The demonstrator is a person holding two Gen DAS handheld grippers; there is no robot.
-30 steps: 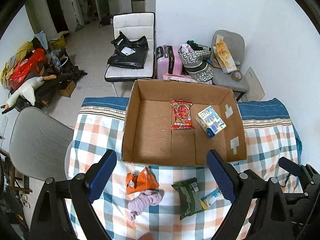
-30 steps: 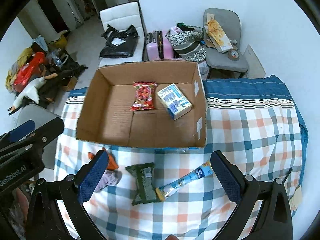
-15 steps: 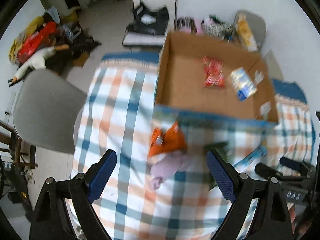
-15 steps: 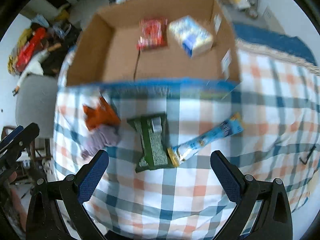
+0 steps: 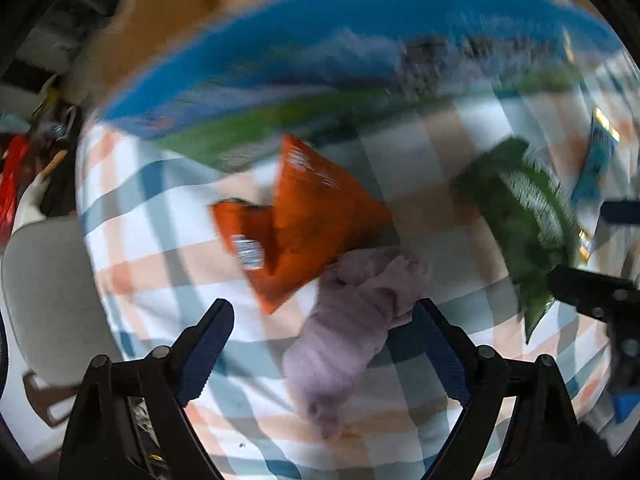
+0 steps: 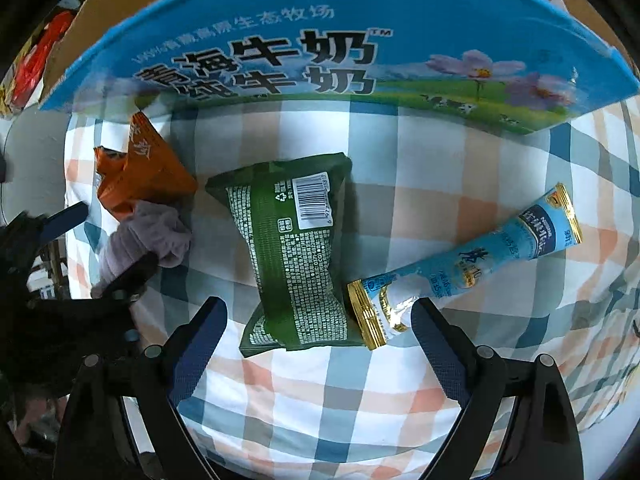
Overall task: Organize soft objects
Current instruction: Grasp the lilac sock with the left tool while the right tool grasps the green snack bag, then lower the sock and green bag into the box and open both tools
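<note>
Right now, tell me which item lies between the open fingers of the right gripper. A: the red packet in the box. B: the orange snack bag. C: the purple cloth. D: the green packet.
D: in the right wrist view the green packet lies on the checked cloth, its near end between the fingers of the open right gripper.

purple sock (image 5: pixel 352 320): soft knit | green packet (image 6: pixel 296 256): glossy film | tablecloth (image 6: pixel 400 392): woven cloth

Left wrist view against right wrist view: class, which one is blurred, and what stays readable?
Left wrist view: motion-smeared; the orange packet and purple cloth are soft-edged. Right wrist view: sharp; the green packet shows its barcode, and the box wall bows from fisheye distortion.
</note>
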